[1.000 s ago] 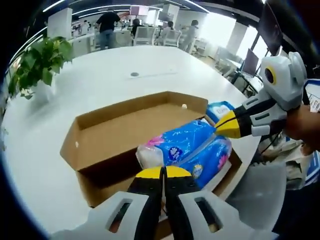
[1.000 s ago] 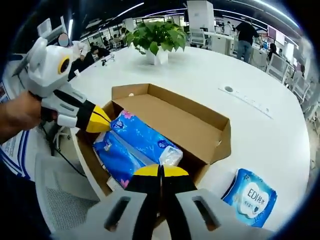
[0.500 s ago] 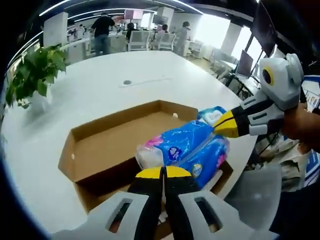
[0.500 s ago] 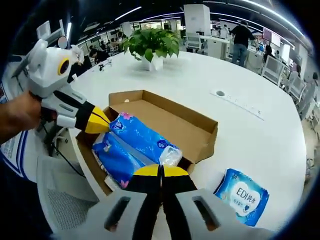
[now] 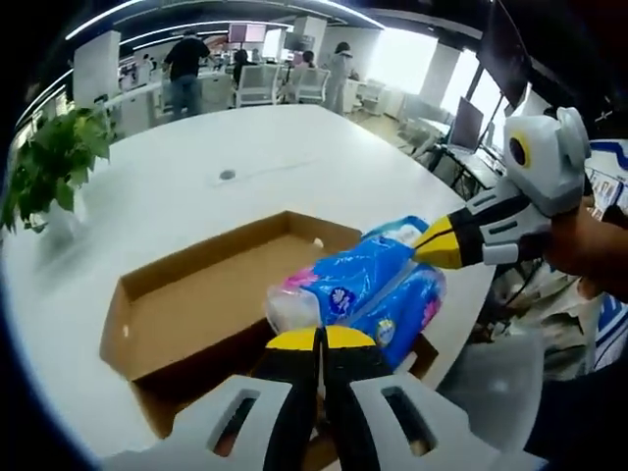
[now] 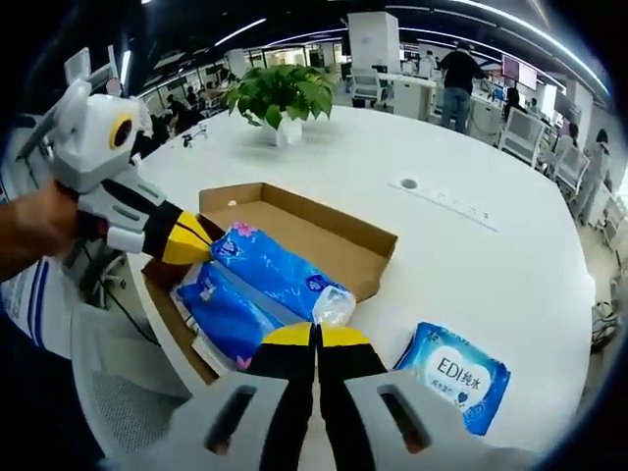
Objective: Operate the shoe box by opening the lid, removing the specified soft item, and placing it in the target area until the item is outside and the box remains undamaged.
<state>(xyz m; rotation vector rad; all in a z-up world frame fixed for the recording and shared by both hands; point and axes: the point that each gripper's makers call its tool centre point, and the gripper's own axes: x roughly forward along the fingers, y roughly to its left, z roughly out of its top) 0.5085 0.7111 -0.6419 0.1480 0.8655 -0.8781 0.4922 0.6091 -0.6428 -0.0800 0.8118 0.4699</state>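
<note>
We count one white table [image 6: 510,265] in an open office, one open shoe box [image 6: 294,231], one blue tissue bundle [image 6: 265,280] raised above it, one tissue pack [image 6: 453,373] nearby. Left gripper [image 5: 319,339] and right gripper [image 6: 316,336] each clench the bundle's ends.

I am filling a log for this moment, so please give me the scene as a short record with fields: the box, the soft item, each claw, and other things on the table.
box: brown cardboard shoe box, lid open, on the white table
soft item: blue tissue pack, raised above the box
left claw: shut on one end of the tissue pack
right claw: shut on the other end
second pack: blue wet-wipe pack lying on the table beside the box
plant: potted green plant at the table's far side
background: office with people standing at desks
</note>
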